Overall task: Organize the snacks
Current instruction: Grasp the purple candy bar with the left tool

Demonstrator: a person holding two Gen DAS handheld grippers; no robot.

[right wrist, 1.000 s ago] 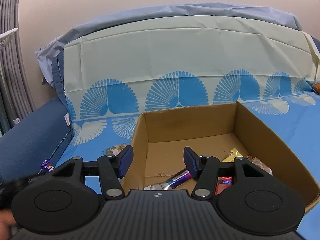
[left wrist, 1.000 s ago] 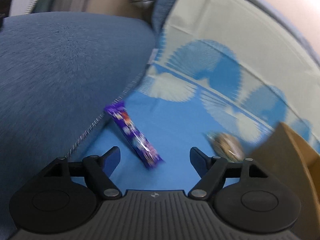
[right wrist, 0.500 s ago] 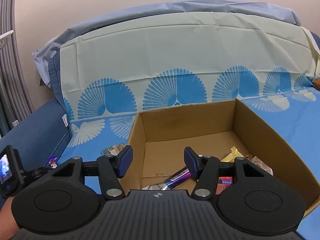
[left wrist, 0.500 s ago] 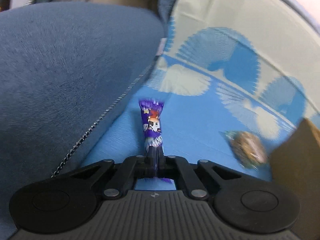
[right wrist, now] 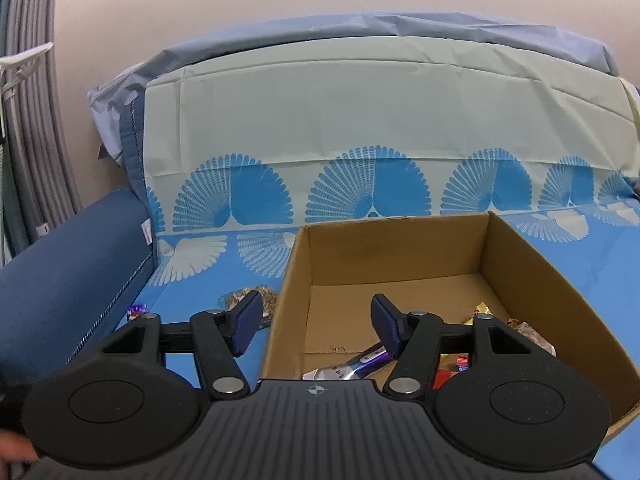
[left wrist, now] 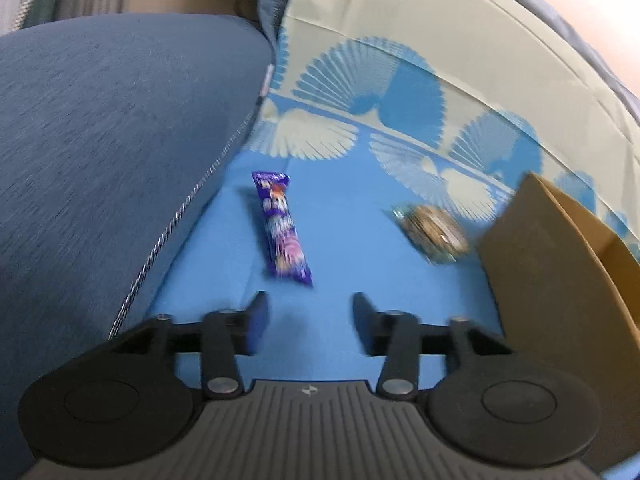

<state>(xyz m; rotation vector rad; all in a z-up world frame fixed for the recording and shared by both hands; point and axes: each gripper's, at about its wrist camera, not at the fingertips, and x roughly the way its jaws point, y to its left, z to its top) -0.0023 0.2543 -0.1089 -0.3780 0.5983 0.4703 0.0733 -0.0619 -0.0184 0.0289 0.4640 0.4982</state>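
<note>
A purple snack bar lies on the blue cloth just ahead of my left gripper. Its jaws are opening, with nothing between them. A brown snack packet lies to the right of the bar, beside the cardboard box. My right gripper hovers over the near left corner of the box, jaws opening and holding nothing. Inside the box lie a purple-silver wrapper, a gold packet and other snacks. The brown packet and the purple bar show left of the box.
A dark blue sofa armrest rises along the left. The fan-patterned cloth covers the seat and backrest. Grey curtain folds hang at far left. A hand shows at the lower left corner.
My left gripper went from open to shut on the purple bar, then opened again; the bar now lies free on the cloth ahead of it. The right gripper barely moved.
</note>
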